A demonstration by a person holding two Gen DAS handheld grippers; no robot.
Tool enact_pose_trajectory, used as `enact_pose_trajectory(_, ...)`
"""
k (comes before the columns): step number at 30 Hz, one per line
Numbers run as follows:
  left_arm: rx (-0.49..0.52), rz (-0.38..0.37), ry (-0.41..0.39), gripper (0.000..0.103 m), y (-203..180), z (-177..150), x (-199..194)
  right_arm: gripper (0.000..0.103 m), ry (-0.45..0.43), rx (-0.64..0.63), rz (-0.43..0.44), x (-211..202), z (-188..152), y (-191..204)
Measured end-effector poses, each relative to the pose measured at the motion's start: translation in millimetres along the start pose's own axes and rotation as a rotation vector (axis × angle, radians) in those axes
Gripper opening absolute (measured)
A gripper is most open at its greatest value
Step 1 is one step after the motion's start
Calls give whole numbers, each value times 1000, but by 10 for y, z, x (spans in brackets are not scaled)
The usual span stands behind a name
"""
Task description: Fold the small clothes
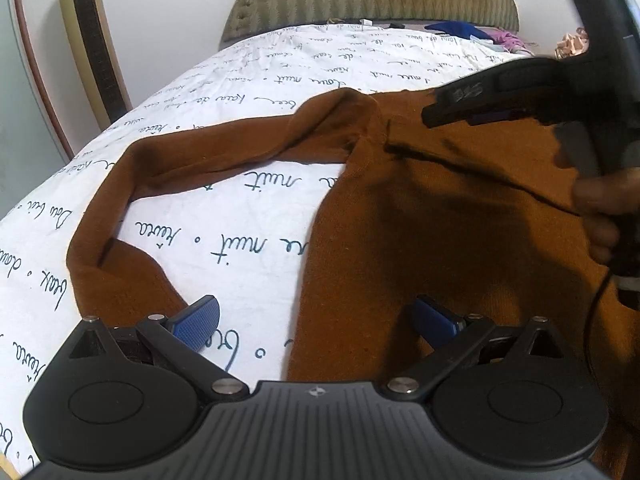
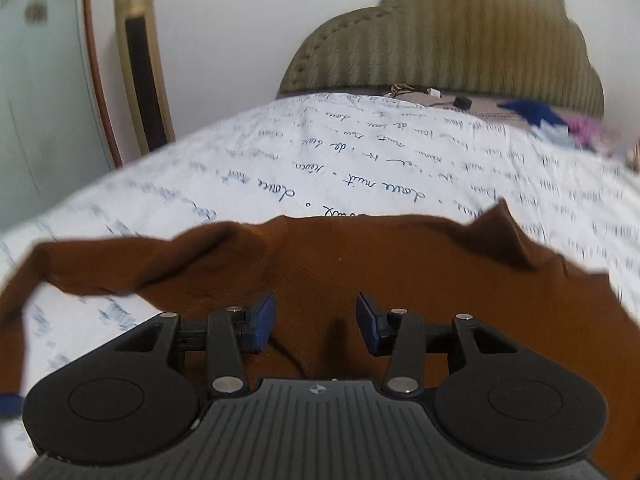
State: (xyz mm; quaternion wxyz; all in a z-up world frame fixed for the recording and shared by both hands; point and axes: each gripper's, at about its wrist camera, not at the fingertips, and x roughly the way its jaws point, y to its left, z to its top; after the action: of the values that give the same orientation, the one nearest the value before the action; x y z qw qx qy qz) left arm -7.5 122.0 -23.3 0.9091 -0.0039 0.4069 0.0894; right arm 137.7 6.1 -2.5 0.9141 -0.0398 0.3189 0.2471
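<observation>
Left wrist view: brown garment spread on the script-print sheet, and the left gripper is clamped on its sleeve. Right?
Not quite. The left gripper is open in the left wrist view, pinching nothing. The brown garment does lie on the script-print sheet.

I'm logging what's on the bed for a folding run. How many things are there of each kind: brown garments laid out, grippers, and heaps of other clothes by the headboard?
Brown sweater: 1
Grippers: 2, the left gripper and the right gripper, both open
Clothes heap by the headboard: 1, too jumbled to count pieces
Total: 4
</observation>
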Motion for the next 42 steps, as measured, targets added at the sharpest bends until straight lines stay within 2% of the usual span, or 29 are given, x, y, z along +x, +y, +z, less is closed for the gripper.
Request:
enact_pose_trajectory(2, 11, -4, -5, 103, -23, -17, -22, 49, 42, 34, 31, -21, -46, -52)
enact_pose_trajectory(3, 16, -3, -7, 103, -32, -26, -32, 55, 86, 23, 40, 50, -46, -42)
enact_pose_trajectory(5, 29, 6, -17, 103, -26, -51, -82, 56, 162, -12, 19, 190, -106, -15)
enact_pose_trajectory(7, 34, 28, -35, 103, 42, -74, -150, 56, 125, -12, -16, 167, -138, 43)
enact_pose_trajectory(11, 2, 106, -63, 103, 379, -82, -280, 56, 59, 14, 130, -27, -78, 246)
enact_pose_trajectory(16, -157, 241, -86, 103, 1076, -86, -464, 56, 57, -168, 260, -105, -151, 764)
enact_pose_trajectory(19, -258, 281, -60, 103, 1436, -100, -442, 56, 99, -232, 365, -112, -185, 1049)
enact_pose_trajectory(22, -351, 272, -33, 103, 1676, -129, -400, 56, 159, -244, 466, -112, -289, 1300)
enact_pose_trajectory(26, -405, 286, -58, 103, 1800, -164, -459, 57, 231, -242, 502, 6, -425, 1544)
enact_pose_trajectory(27, -411, 289, -65, 103, 1814, -166, -473, 56, 224, -251, 497, 6, -463, 1601)
enact_pose_trajectory(29, -415, 287, -65, 103, 1822, -176, -493, 37, 216, -276, 511, -1, -474, 1695)
enact_pose_trajectory(30, -415, 285, -64, 103, 1813, -181, -505, 18, 222, -270, 537, -25, -462, 1707)
enact_pose_trajectory(31, -416, 283, -61, 103, 1807, -177, -494, 7, 232, -254, 562, -41, -459, 1715)
enact_pose_trajectory(34, -418, 277, -56, 103, 1777, -180, -490, 7, 223, -247, 573, -52, -429, 1704)
enact_pose_trajectory(36, -423, 268, -54, 103, 1762, -162, -479, 7, 215, -191, 581, -52, -349, 1605)
enact_pose_trajectory(42, -394, 198, -65, 103, 1570, -24, -449, 7, 39, -69, 483, -360, 94, 1046)
